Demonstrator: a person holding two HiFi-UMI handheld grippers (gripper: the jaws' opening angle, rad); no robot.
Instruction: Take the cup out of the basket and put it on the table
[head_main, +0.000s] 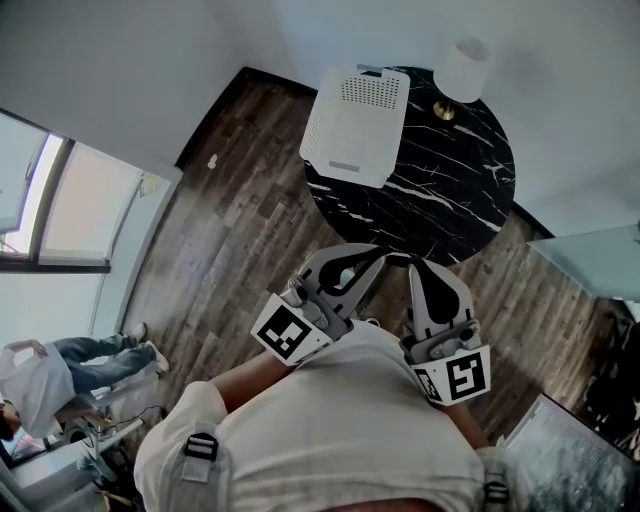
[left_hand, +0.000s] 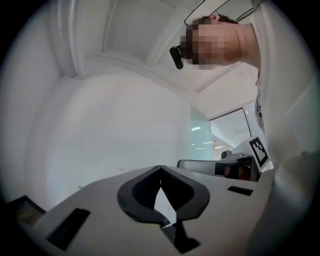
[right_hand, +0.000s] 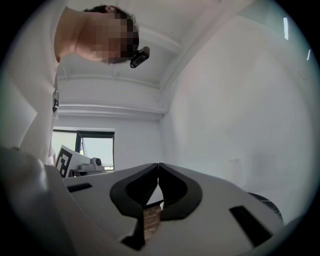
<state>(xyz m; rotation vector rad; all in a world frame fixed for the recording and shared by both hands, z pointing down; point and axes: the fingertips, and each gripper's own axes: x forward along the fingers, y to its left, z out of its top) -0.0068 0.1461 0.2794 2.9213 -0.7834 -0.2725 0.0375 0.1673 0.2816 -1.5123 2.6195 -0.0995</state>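
The task is judged to be at its very start: nothing has been lifted, and the approach to the table is the step in hand. In the head view a round black marble table (head_main: 440, 200) is seen in the upper middle of the frame, with the white basket (head_main: 357, 122) set on its upper left part. The cup cannot be made out. It is taken to lie inside the basket, of whose inside nothing is shown from this angle. A white rounded thing (head_main: 465, 68) above a brass foot (head_main: 443, 110) stands at the table's upper right edge; what it is cannot be told.

The left gripper (head_main: 375, 253) and the right gripper (head_main: 414, 264) are held at the lower middle of the frame, close before the person's chest. Both are pointed at the table's near edge and are well apart from the basket. In each gripper view the jaws are seen clenched tip to tip, with nothing caught between them and nothing touched.

For the next move, the grippers would have to be carried up to the basket. One pair of jaws would have to be spread before the cup could be gripped.
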